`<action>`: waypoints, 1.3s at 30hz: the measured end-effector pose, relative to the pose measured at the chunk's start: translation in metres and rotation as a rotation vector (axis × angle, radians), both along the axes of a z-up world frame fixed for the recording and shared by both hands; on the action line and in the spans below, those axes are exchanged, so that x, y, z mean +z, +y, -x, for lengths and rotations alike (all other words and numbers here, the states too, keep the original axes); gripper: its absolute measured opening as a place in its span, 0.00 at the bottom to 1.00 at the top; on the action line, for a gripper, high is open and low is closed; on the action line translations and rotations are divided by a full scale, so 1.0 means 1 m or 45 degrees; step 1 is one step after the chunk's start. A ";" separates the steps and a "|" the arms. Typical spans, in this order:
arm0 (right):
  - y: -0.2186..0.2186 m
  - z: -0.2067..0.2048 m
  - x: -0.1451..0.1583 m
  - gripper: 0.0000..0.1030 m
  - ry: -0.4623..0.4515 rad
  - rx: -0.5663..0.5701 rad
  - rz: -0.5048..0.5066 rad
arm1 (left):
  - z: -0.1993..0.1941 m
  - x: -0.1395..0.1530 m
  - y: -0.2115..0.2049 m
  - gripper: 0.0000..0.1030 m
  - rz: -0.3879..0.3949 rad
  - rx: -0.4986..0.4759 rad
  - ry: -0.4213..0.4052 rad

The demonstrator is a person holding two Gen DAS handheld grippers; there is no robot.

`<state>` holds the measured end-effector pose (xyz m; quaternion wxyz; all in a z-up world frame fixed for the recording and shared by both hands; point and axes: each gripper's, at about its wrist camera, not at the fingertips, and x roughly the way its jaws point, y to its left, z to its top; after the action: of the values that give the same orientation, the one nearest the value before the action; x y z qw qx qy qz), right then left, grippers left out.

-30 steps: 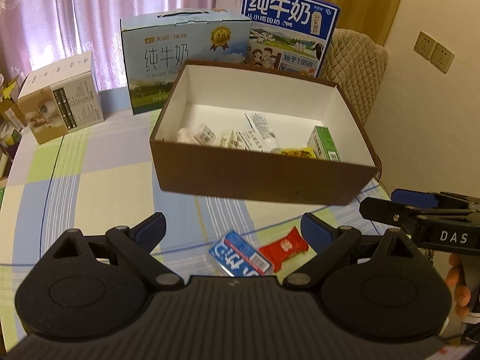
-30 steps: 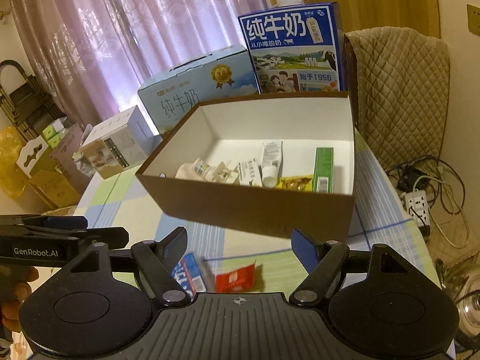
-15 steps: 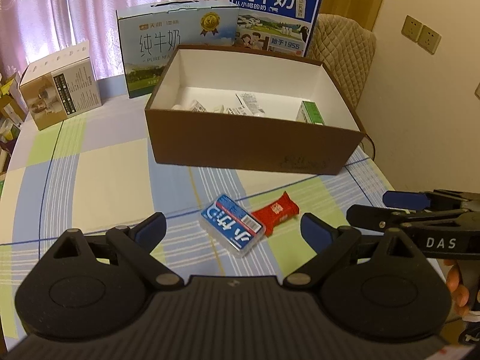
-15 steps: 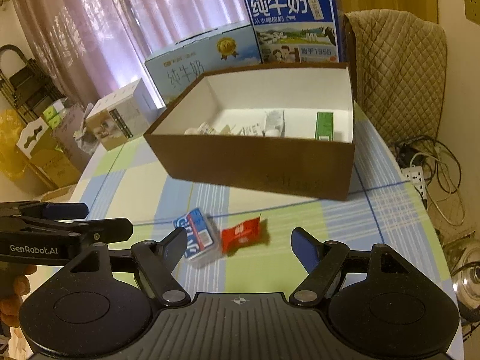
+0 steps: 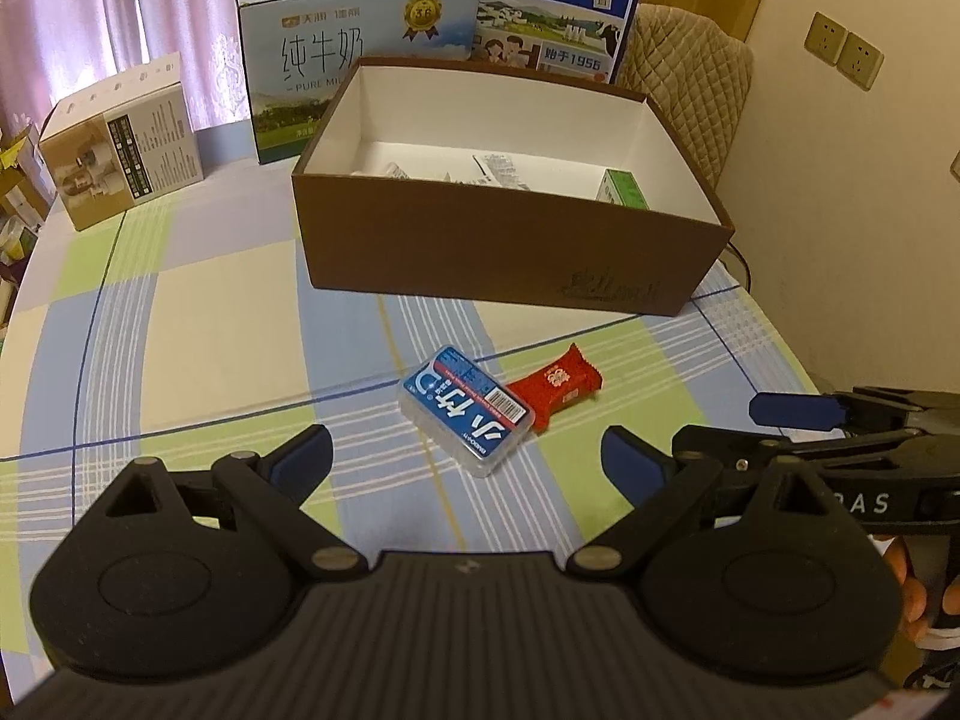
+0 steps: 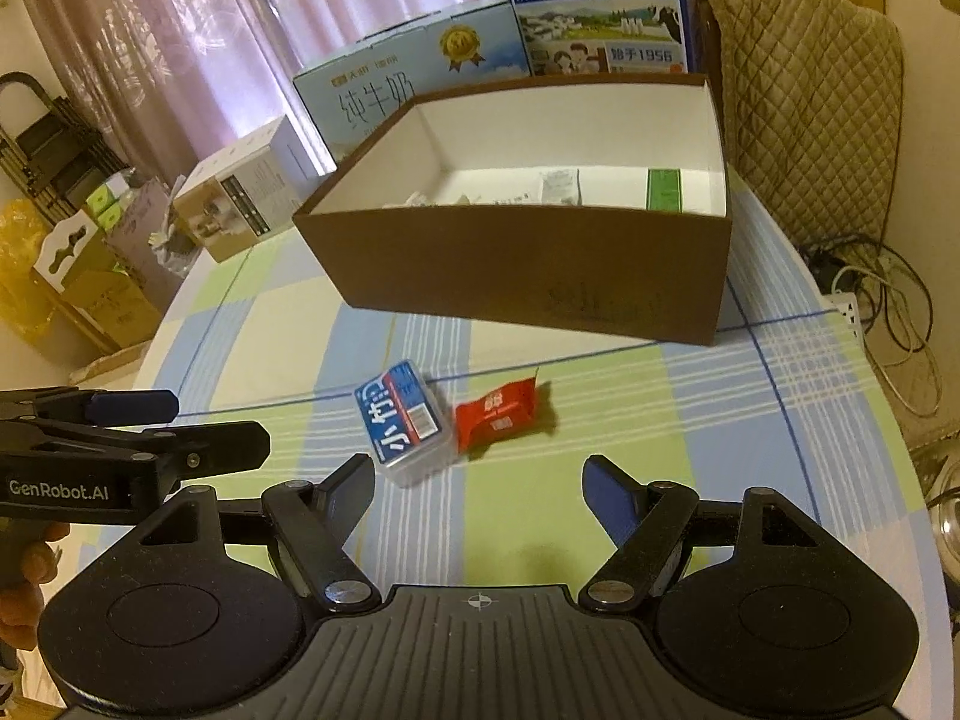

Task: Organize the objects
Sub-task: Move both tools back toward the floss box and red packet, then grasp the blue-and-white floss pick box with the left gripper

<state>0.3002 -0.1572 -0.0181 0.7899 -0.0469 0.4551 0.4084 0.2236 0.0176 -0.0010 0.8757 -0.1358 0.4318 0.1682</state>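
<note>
We are looking at a small clear plastic case with a blue label [image 5: 467, 409], lying flat on the checked desk [image 5: 198, 324] and touching a red snack packet [image 5: 555, 385] at its right side. We are judging the case light, stiff and somewhat slick, best taken across its two long edges; the packet looks soft and crinkly, best pinched across its middle. Both are lying in front of the brown cardboard box [image 5: 498, 252], which is already holding several small items. Our left gripper [image 5: 467, 459] is hovering just short of the case with its fingers spread wide and holding nothing. Our right gripper [image 6: 478, 480] is likewise hanging with fingers apart, the packet just ahead.
</note>
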 end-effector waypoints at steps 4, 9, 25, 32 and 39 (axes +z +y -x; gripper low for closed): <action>0.001 -0.002 -0.005 0.71 0.017 -0.009 0.012 | -0.003 -0.006 0.001 0.92 0.011 -0.002 0.020; 0.002 -0.006 -0.014 0.71 0.041 -0.024 0.037 | -0.007 -0.015 0.004 0.92 0.021 -0.001 0.046; 0.008 -0.024 -0.041 0.71 0.117 -0.071 0.107 | -0.024 -0.048 0.015 0.91 0.068 0.012 0.139; 0.002 -0.040 -0.051 0.71 0.135 -0.138 0.134 | -0.042 -0.064 0.020 0.92 0.109 0.047 0.164; -0.004 -0.054 -0.059 0.71 0.151 -0.191 0.151 | -0.073 -0.083 0.026 0.92 0.097 0.084 0.195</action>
<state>0.3540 -0.1608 -0.0772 0.7857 -0.0351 0.5268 0.3223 0.2967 0.0438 -0.0842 0.8282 -0.1701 0.4989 0.1903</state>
